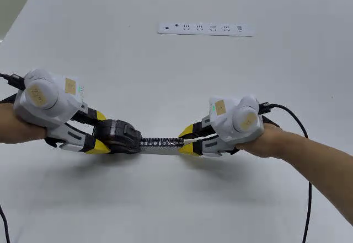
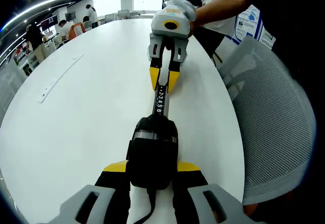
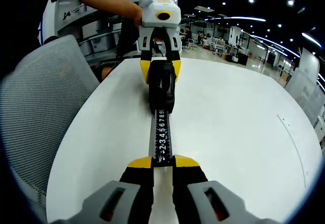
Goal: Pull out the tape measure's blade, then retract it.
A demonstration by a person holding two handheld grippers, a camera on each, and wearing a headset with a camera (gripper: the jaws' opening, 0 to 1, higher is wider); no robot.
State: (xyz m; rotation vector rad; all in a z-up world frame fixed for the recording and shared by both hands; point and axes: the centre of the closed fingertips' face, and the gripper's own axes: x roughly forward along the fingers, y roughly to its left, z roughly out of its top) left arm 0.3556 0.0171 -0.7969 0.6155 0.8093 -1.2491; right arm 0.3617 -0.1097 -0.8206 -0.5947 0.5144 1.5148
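Black tape measure [image 1: 120, 136]: left claw [image 1: 100, 131] is clamping its case, lower left of frame.
Blade [image 1: 161, 142]: right claw [image 1: 186, 139] is pinching its tip, lower centre.

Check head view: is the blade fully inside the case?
No, a numbered stretch of blade spans between the tape measure case and the right gripper.

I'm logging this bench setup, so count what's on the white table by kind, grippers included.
tape measure: 1
power strip: 1
grippers: 2, left gripper and right gripper
Total: 4
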